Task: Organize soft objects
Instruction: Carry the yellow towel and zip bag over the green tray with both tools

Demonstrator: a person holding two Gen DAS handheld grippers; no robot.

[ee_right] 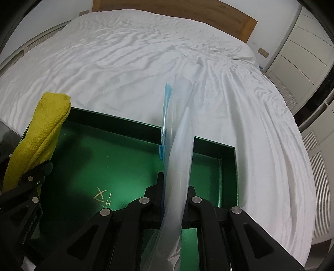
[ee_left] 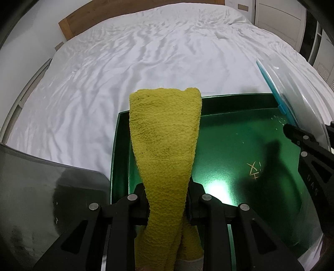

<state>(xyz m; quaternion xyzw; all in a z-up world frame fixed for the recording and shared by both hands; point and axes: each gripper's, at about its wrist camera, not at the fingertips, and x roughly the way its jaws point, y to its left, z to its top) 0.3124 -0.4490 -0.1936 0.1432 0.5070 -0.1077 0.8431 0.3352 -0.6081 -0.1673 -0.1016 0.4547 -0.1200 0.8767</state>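
Observation:
My left gripper (ee_left: 167,200) is shut on a folded yellow towel (ee_left: 165,141), which sticks up forward over the left side of a shallow green box (ee_left: 229,146). The towel also shows in the right wrist view (ee_right: 41,133), with the left gripper (ee_right: 37,173) below it. My right gripper (ee_right: 174,187) is shut on a clear plastic zip bag (ee_right: 179,150) with a blue seal strip, held upright over the green box (ee_right: 117,158). In the left wrist view the bag (ee_left: 300,100) and right gripper (ee_left: 292,131) are at the right edge.
The green box lies on a large bed with a wrinkled white sheet (ee_left: 146,58). A wooden headboard (ee_right: 229,18) is at the far end. White cupboard doors (ee_right: 296,54) stand at the right. A grey translucent sheet (ee_left: 41,191) sits at the lower left.

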